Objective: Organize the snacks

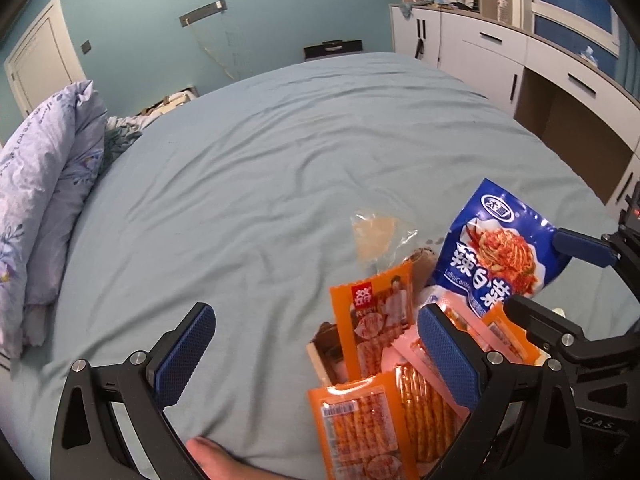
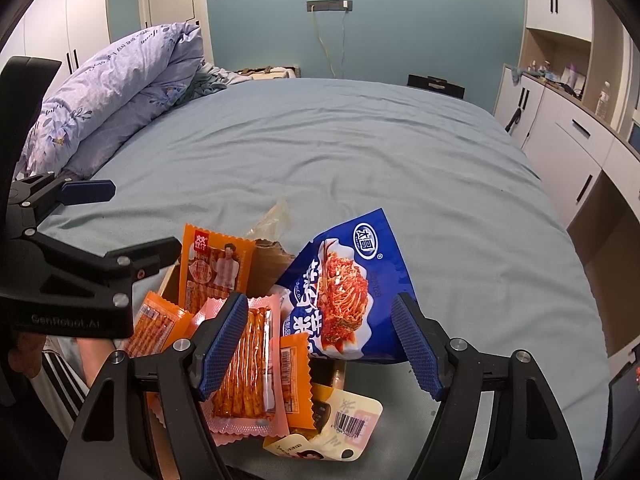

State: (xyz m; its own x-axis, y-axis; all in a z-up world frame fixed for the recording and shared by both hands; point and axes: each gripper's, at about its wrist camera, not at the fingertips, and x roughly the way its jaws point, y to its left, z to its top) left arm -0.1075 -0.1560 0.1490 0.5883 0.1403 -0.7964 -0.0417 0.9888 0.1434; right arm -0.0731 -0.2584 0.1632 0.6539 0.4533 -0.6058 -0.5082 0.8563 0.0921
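A heap of snack packets lies in and around a small cardboard box [image 2: 264,264] on the bed. A blue kimchi bag [image 2: 344,292] leans upright at the right of the heap; it also shows in the left wrist view [image 1: 496,256]. Orange stick-snack packets [image 1: 372,320] [image 2: 216,264] stand in the box, a pink packet [image 2: 248,368] lies in front. My left gripper [image 1: 316,360] is open, just left of the heap, holding nothing. My right gripper [image 2: 320,344] is open, its fingers on either side of the blue bag's lower edge, not closed on it.
The pale blue bed sheet [image 1: 280,152] stretches far ahead. A folded purple quilt [image 1: 44,184] lies at the left. White cabinets and a desk [image 1: 540,64] line the right side. A clear empty wrapper [image 1: 376,236] lies behind the box.
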